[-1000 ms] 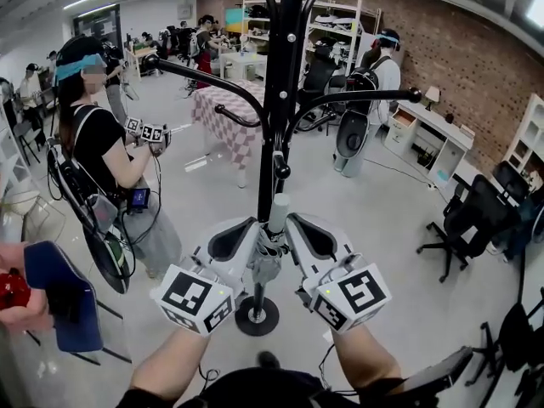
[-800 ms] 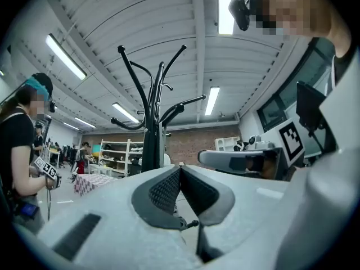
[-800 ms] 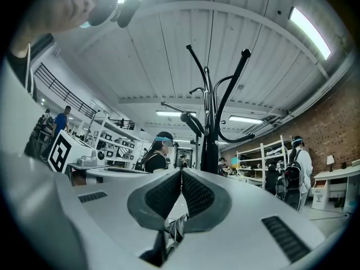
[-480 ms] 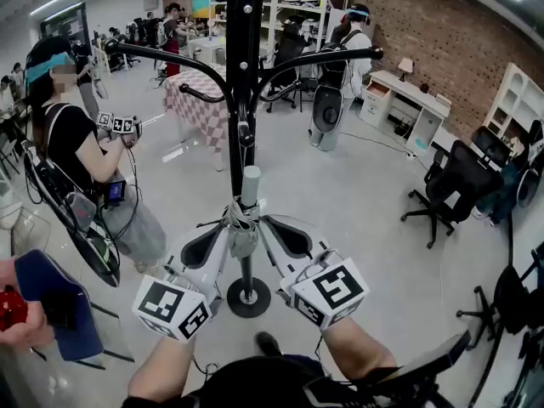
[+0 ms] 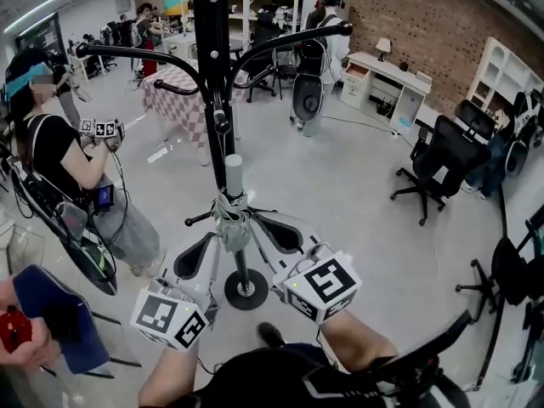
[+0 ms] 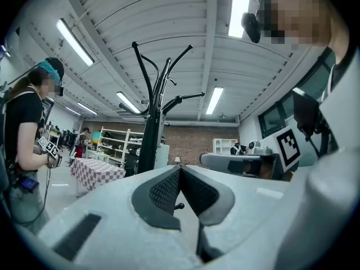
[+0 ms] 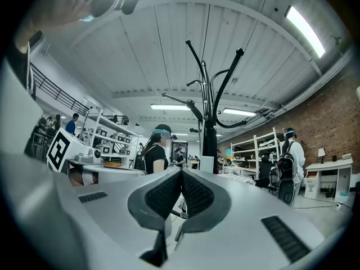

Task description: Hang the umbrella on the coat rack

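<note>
A folded grey umbrella [image 5: 231,229] stands upright between my two grippers, its pale cylindrical handle [image 5: 233,173] pointing up. It sits just in front of the black coat rack [image 5: 216,100], whose round base [image 5: 245,289] rests on the floor below. My left gripper [image 5: 218,238] and right gripper [image 5: 253,224] are both shut, pinching the umbrella's bunched middle from either side. In the left gripper view the jaws of the left gripper [image 6: 180,169] meet, with the rack [image 6: 152,134] beyond. In the right gripper view the right gripper [image 7: 181,172] is shut too, with the handle [image 7: 206,163] and the rack [image 7: 209,128] past it.
The rack's curved hooks [image 5: 293,39] spread out overhead. A person [image 5: 51,155] holding grippers stands at the left, near a blue chair [image 5: 51,313]. A checked table [image 5: 174,92] is behind the rack, and a black office chair [image 5: 442,155] and desks [image 5: 387,79] are to the right.
The head view has swung, so the rack and umbrella now sit further left in the picture. Both grippers have kept their hold on the umbrella in front of the pole.
</note>
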### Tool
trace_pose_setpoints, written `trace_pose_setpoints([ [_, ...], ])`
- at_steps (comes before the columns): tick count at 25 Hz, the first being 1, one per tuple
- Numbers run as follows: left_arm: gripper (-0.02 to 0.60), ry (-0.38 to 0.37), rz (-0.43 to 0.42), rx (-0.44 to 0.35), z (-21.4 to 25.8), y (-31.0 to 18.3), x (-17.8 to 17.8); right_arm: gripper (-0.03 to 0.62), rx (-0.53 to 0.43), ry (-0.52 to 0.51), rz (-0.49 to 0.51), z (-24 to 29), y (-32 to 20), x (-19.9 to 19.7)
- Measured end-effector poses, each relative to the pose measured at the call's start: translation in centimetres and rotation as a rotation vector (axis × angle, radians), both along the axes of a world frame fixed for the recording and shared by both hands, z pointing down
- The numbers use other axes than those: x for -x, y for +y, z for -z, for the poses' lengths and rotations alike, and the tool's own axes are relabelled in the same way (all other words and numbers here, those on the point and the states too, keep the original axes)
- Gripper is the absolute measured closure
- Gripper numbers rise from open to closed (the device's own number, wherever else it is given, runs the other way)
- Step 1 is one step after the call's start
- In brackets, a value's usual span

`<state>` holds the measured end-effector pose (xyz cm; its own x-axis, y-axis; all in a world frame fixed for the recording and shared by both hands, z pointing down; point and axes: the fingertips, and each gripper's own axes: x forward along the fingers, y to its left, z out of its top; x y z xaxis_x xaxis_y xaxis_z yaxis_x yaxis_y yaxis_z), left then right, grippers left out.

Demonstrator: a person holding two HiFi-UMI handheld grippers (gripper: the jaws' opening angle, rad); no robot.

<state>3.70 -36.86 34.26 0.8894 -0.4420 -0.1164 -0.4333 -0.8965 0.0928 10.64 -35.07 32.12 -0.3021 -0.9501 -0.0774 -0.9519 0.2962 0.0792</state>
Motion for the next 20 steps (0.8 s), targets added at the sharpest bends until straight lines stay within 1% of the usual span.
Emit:
trace_pose_setpoints([
  [7,0.571,0.004,0.018,0.028,-0.6,-0.4,1.0,0.586,-0.001,0.021,-0.006,-0.4,0.2,0.3],
  [14,0.571,0.008,0.036,0.017,-0.5,-0.8,1.3,0.586,0.003,-0.008,-0.013,-0.4,0.0,0.2],
  [20,0.571,-0.004,0.016,0.031,-1.1,-0.8,0.8,0.586,0.007,-0.008,-0.031,-0.4,-0.1,0.1],
])
